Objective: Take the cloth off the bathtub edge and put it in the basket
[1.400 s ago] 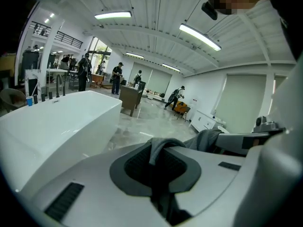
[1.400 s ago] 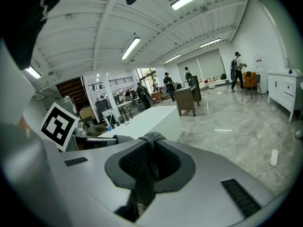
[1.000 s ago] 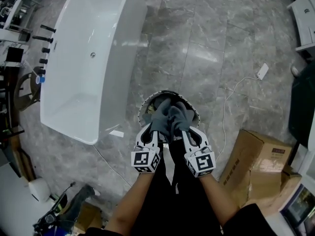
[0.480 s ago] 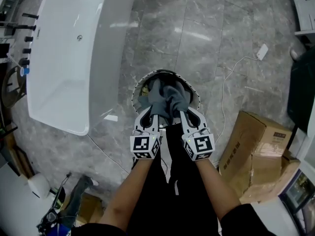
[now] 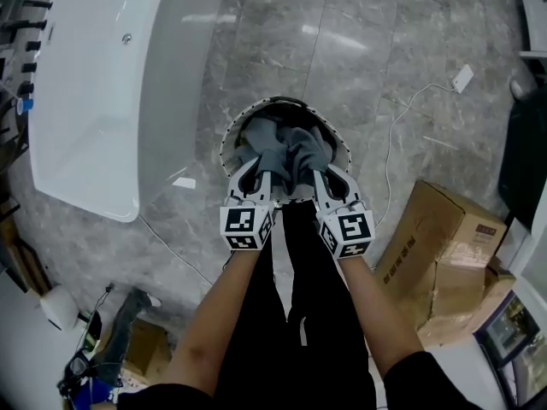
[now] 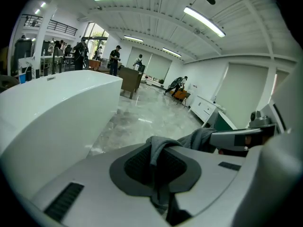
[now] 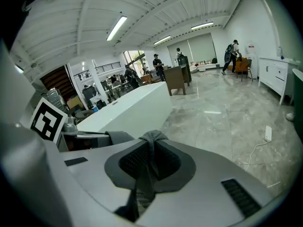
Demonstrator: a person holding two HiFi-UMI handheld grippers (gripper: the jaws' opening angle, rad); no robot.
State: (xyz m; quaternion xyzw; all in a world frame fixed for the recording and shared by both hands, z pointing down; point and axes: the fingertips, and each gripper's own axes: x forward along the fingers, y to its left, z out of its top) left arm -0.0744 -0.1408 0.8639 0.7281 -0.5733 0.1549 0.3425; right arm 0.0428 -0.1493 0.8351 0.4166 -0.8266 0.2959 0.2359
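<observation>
Left hand-held gripper point(image 5: 259, 174) and right hand-held gripper point(image 5: 325, 178) both pinch the cloth point(image 5: 282, 143) bunched just ahead; it hides most of the basket point(image 5: 279, 102).

Inside of basket point(image 5: 226, 143), largely beneath the cloth point(image 5: 278, 148)

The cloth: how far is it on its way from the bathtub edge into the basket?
Done: the grey cloth is off the bathtub. In hand: the left gripper and right gripper both have their jaws shut on it, at the mouth of the basket. Left: lower it in, open both jaws, withdraw.
</observation>
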